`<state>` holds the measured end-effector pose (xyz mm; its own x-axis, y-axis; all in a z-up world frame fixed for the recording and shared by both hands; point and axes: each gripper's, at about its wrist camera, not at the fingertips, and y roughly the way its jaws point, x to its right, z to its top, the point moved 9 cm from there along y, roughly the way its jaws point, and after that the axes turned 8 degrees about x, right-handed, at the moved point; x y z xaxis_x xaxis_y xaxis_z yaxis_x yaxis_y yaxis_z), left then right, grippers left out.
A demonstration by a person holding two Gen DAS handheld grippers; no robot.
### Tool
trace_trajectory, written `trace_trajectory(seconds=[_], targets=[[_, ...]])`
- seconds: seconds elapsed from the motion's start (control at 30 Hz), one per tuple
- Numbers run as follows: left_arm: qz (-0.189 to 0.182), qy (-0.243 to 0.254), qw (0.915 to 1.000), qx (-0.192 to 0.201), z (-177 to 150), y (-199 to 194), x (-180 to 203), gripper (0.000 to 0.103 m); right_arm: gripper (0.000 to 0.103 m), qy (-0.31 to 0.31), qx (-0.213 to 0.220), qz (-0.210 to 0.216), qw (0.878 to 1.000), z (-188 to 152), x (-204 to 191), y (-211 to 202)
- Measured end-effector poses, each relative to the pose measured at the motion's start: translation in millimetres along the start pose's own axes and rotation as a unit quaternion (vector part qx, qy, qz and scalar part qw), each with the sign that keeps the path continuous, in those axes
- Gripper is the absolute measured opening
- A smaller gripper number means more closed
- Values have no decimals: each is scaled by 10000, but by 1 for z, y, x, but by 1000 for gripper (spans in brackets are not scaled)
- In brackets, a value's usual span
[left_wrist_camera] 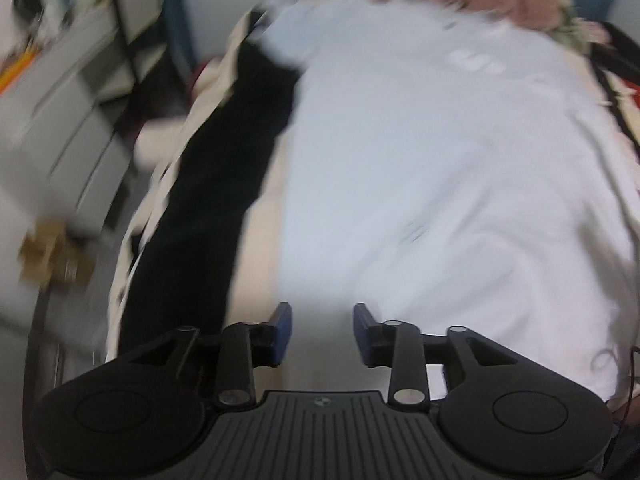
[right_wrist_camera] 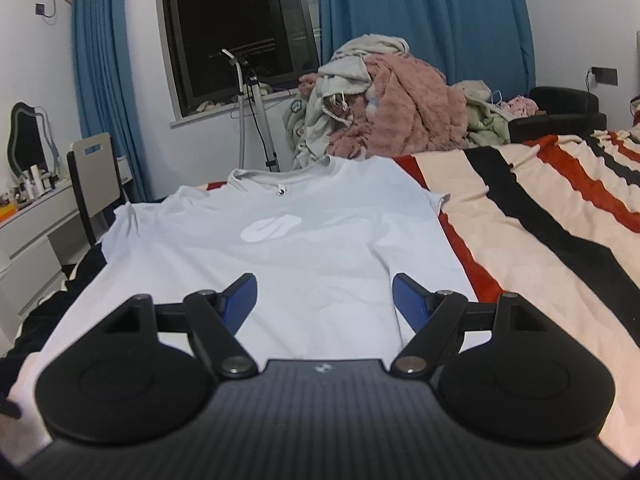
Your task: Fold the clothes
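Note:
A white T-shirt [right_wrist_camera: 280,240] lies spread flat on the striped bedspread [right_wrist_camera: 540,240], collar away from me, a pale logo on its chest. My right gripper [right_wrist_camera: 324,300] is open and empty just above the shirt's lower part. In the blurred left wrist view the same shirt [left_wrist_camera: 440,160] fills the frame. My left gripper [left_wrist_camera: 322,332] is open and empty over the shirt's left edge, beside a black stripe of the bedspread [left_wrist_camera: 212,200].
A heap of pink and grey clothes [right_wrist_camera: 380,112] sits at the far end of the bed. A chair [right_wrist_camera: 96,176] and white desk [right_wrist_camera: 32,220] stand on the left. A window and blue curtains [right_wrist_camera: 420,20] are behind. A black armchair [right_wrist_camera: 560,112] stands at back right.

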<state>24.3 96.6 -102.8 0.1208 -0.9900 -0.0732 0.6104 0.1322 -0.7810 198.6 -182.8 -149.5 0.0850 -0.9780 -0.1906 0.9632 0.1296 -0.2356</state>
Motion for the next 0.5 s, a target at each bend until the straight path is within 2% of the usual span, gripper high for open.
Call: trace_trajectory(seconds=[0.1, 0.23, 0.37, 0.4, 0.5], targets=[[-393, -170, 9977, 524, 22, -8, 32, 49, 76, -33, 111, -18, 9999, 6, 2, -4], [-715, -273, 9895, 1229, 56, -19, 71, 60, 76, -52, 266, -59, 9996, 14, 7, -10], [-1009, -312, 9759, 1908, 82, -36, 99, 69, 76, -134, 456, -150, 9988, 22, 12, -16], [-1049, -342, 9720, 2075, 85, -38, 104, 75, 76, -152, 489, -167, 9985, 24, 13, -17], [-1028, -393, 9604, 2558, 88, -32, 105, 80, 76, -153, 518, -168, 9984, 25, 14, -17]])
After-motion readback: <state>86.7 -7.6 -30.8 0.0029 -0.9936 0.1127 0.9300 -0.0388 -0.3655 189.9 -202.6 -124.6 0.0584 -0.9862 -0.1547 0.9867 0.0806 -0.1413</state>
